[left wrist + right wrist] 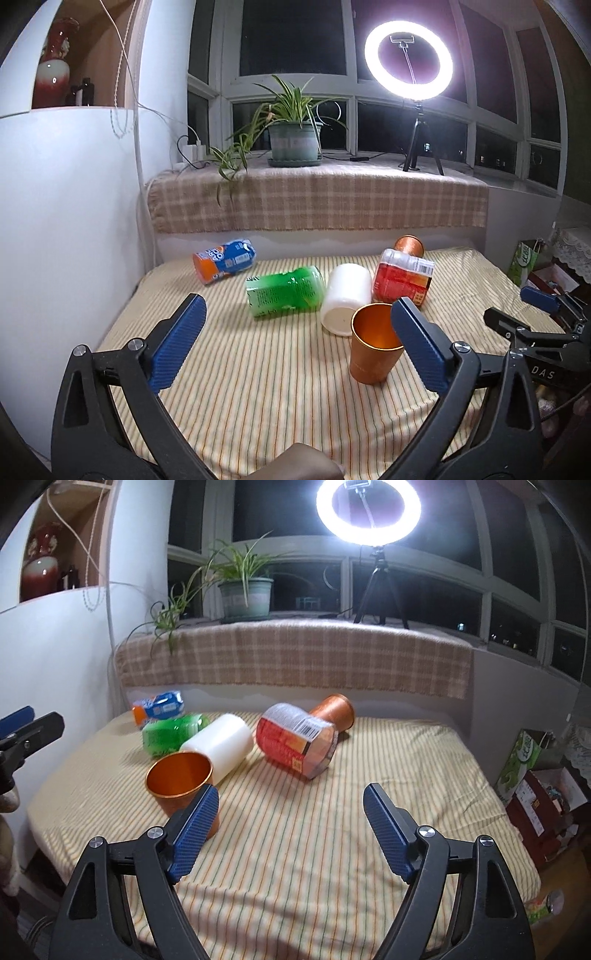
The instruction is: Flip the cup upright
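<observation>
A copper cup (373, 347) stands upright on the striped tablecloth, mouth up; it also shows in the right wrist view (179, 782). A second copper cup (409, 246) lies on its side at the back; it also shows in the right wrist view (334, 710). A white cup (346, 299) lies on its side beside the upright one. My left gripper (299, 325) is open and empty, its right finger just in front of the upright cup. My right gripper (291, 812) is open and empty, its left finger in front of that cup.
A green bottle (284, 291), a blue and orange bottle (223, 260) and a red-labelled bottle (404, 277) lie on the table (258, 387). A plaid-covered ledge (317, 199) behind holds a potted plant (293, 142) and a ring light (408, 59). Boxes (535, 786) stand at the right.
</observation>
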